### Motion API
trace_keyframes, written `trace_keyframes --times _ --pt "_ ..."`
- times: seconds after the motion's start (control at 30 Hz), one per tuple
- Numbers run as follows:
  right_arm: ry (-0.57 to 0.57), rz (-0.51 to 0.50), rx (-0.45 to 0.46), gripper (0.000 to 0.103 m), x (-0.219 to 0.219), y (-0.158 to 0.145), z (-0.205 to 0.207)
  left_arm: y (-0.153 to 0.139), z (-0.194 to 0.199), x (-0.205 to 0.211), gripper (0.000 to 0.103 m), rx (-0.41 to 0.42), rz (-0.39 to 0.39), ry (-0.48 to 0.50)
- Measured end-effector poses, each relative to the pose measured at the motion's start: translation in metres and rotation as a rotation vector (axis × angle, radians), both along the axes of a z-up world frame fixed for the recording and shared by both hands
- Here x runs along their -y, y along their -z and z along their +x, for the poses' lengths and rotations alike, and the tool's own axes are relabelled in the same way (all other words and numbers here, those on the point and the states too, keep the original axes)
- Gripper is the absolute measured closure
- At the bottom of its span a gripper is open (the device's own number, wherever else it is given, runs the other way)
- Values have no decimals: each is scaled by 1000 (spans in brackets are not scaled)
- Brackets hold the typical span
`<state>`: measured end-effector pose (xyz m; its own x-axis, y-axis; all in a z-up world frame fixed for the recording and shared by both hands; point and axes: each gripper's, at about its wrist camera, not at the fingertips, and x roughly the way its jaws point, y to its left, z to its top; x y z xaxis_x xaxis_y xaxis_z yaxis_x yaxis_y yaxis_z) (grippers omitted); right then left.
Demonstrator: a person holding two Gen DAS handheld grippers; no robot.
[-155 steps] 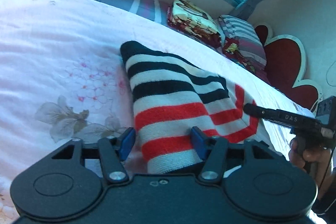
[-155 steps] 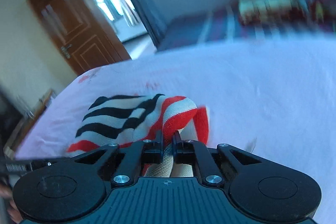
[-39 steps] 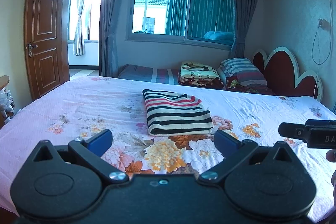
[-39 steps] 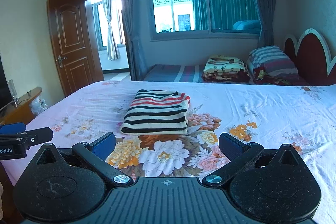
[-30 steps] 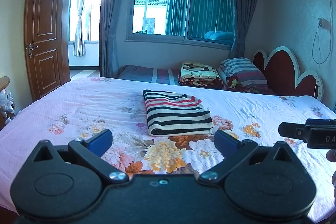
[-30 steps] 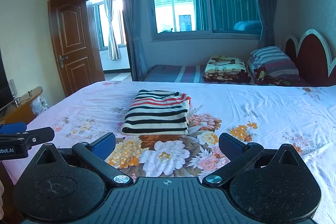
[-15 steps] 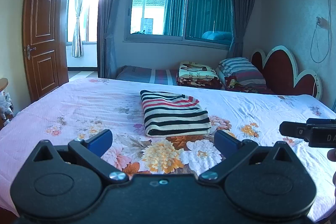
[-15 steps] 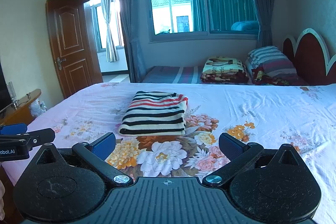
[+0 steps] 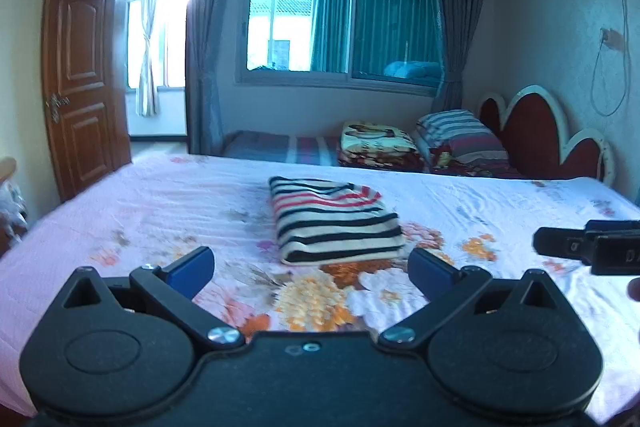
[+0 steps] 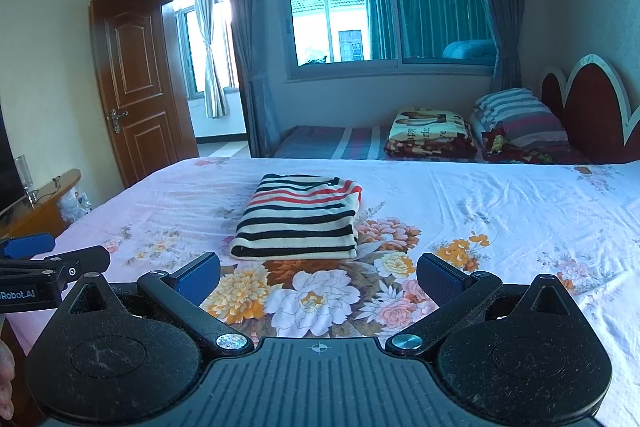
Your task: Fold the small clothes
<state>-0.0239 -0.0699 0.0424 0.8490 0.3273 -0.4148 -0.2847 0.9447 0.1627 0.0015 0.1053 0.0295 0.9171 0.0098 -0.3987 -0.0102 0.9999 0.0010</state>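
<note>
— Sweater (image 9: pixel 334 221) status?

— Striped, folded into a neat rectangle, lying flat on the bed (image 9: pixel 120 211) near its middle. By my reading the fold is done; I see no other loose garment, so little seems left.

— Your grippers?

— I have the left gripper (image 9: pixel 310 269) and the right gripper (image 10: pixel 318 277) held back from it, well apart from the cloth. Jaws on both are spread wide, holding nothing.

— And around it?

— Floral pink sheet, pillows (image 10: pixel 516 119) and a folded blanket (image 10: pixel 430 133) by the red headboard (image 10: pixel 588 107), a curtained window (image 10: pixel 384 15), a wooden door (image 10: pixel 132 87) standing open.
</note>
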Motion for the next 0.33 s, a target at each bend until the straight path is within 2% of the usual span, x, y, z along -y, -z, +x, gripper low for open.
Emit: trace_keyframes --times 0.07,0.33 --pt "0 1 -1 0 0 0 0 1 0 0 1 18 24 13" --pt "-8 0 -8 0 -1 1 2 3 6 -2 1 -18 0 10"
